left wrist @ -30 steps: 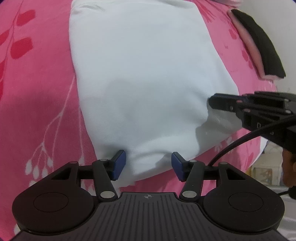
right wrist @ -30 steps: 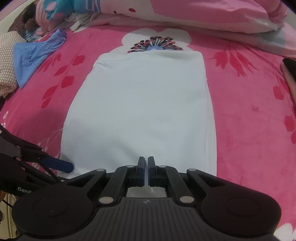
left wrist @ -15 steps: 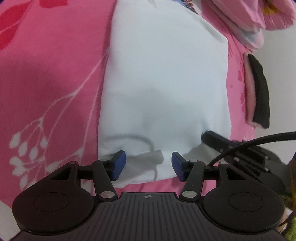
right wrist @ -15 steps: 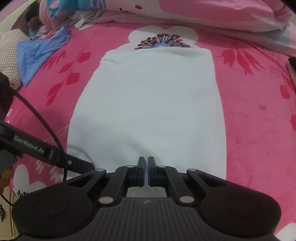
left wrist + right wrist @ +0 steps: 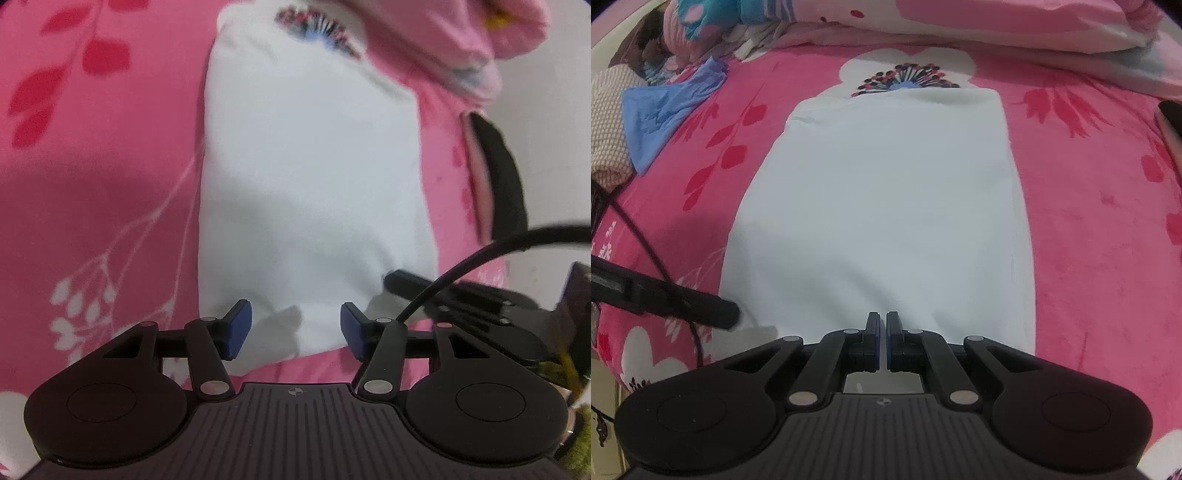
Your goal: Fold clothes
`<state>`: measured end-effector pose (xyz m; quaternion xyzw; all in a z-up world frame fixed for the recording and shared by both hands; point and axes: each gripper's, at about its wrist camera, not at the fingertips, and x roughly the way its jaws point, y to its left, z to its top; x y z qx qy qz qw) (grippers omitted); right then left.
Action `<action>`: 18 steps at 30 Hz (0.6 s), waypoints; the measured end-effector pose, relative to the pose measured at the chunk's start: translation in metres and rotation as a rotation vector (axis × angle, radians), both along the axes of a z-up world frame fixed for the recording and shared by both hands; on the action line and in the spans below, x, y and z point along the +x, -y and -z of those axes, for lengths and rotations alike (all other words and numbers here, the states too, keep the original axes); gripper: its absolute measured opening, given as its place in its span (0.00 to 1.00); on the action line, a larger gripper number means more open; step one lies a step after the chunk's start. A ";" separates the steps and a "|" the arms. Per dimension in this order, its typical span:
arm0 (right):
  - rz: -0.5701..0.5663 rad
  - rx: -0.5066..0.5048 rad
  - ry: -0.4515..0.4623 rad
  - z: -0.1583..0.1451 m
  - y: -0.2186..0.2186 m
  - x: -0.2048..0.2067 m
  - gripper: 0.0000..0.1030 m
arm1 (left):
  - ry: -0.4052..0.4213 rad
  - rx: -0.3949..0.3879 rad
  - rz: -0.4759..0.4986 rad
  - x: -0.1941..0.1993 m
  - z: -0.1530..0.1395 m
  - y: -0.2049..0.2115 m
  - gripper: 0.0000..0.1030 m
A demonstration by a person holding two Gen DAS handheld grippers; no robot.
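While the white garment [image 5: 882, 206] lies flat lengthwise on the pink floral bedspread [image 5: 1100, 206], already narrowed to a long rectangle w/ straight side edges, I work its near hem from both corners. Looks like sides are folded in; next fold is prob. bottom-to-top, hence both my grippers sit at the near edge.

Right gripper [image 5: 882, 341]: jaws pinched together, only a thin slit btw the blue pads. Near hem runs under/into them, so I judge they're clamped on the hem around its middle-right stretch. Can't see the pinched cloth itself, it's hidden by the fingers. Seen from left wrist cam, same gripper [image 5: 406, 280] reaches onto the garment's right near corner.

Left gripper [image 5: 295, 328]: jaws about half open and closing. Garment [image 5: 310, 177] hem lies btw the pads; left pad over the cloth's left near corner, right pad just past the lower hem, over bedspread [image 5: 92, 221]. Pads not pressing yet, nothing held. A small lifted flap w/ shadow sits btw them.

Why so: one side anchored, other side lining up for matching grip, so hem lifts evenly.

Off to side: blue cloth [image 5: 665, 110] and knit beige item [image 5: 605, 125] far left, pillows/duvet [image 5: 997, 22] at head of bed, black-and-pink folded piece [image 5: 498, 177] on right edge. All well apart from the garment.
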<state>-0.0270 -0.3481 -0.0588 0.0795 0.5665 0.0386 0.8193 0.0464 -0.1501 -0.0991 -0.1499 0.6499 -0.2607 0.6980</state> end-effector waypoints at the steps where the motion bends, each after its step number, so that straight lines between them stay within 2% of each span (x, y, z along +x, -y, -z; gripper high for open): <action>1: 0.006 0.003 0.001 0.000 0.002 0.000 0.02 | 0.029 -0.002 -0.003 0.001 -0.005 -0.001 0.50; 5: 0.026 0.008 0.014 -0.002 0.010 0.001 0.02 | 0.173 0.009 0.030 0.007 -0.019 0.003 0.44; 11: 0.049 0.019 0.073 -0.007 0.022 0.006 0.02 | 0.369 0.030 0.129 0.006 -0.010 0.032 0.29; 15: 0.027 0.028 0.121 0.000 0.024 0.016 0.02 | 0.415 0.055 0.146 0.001 0.008 0.037 0.24; 18: -0.025 -0.015 0.094 0.022 0.017 0.027 0.02 | 0.442 0.068 0.150 -0.005 0.023 0.040 0.23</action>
